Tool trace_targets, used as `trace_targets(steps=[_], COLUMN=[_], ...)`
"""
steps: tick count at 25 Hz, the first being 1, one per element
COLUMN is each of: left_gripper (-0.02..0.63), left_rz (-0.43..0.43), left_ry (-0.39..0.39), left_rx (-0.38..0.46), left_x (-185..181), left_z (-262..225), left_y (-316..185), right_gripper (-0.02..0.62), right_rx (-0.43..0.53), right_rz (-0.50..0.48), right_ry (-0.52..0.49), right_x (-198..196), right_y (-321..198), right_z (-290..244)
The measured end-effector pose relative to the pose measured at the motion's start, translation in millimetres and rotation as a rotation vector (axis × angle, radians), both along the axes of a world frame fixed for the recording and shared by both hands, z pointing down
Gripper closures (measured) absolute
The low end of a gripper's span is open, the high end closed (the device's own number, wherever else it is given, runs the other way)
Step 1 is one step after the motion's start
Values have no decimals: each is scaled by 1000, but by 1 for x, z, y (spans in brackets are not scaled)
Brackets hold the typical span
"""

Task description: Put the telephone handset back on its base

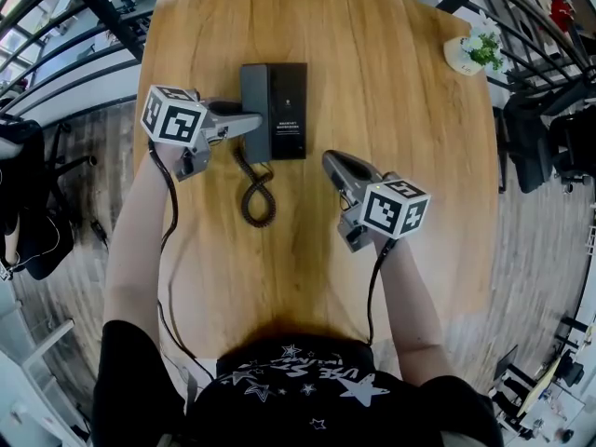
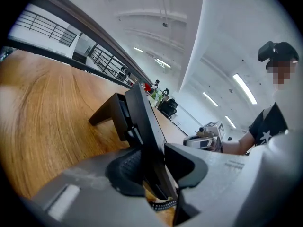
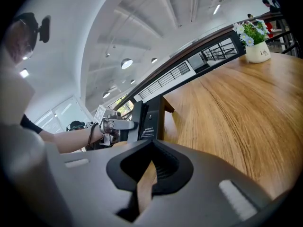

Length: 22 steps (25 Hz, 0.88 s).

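The black telephone base lies near the table's far middle. Its handset lies along the base's left side, and the coiled cord loops toward me. My left gripper reaches in from the left with its jaws on either side of the handset. The pads stand close to the handset without clearly pressing on it, so the left gripper is open. My right gripper hovers right of the cord, shut and empty. In the right gripper view, the right gripper points at the base.
A white pot with flowers stands at the wooden table's far right corner. Railings and an office chair surround the table. The person's forearms run from the table's near edge.
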<state>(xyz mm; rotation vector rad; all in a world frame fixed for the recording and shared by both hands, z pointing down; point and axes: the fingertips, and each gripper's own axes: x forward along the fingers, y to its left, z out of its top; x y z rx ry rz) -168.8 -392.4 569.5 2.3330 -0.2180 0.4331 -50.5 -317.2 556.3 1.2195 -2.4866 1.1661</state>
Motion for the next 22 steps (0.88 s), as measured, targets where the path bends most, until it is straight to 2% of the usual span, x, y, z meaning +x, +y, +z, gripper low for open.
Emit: trace_targets(steps=[6, 13, 19, 22], left_gripper=[479, 462, 451, 392], left_rz=[-15, -25, -71, -84], left_ry=[-74, -164, -226, -248], left_rx=[0, 54, 50, 28], left_x=[1, 2, 0, 0], left_z=[1, 2, 5, 5], left_y=[1, 2, 0, 2], right_gripper=[595, 594, 595, 595], right_rx=[-4, 0, 1, 0], right_rz=[0, 2, 9, 10], right_ry=[-5, -6, -5, -8], right_x=[-1, -1, 2, 3], right_y=[0, 0, -1, 0], right_z=[0, -2, -2, -3])
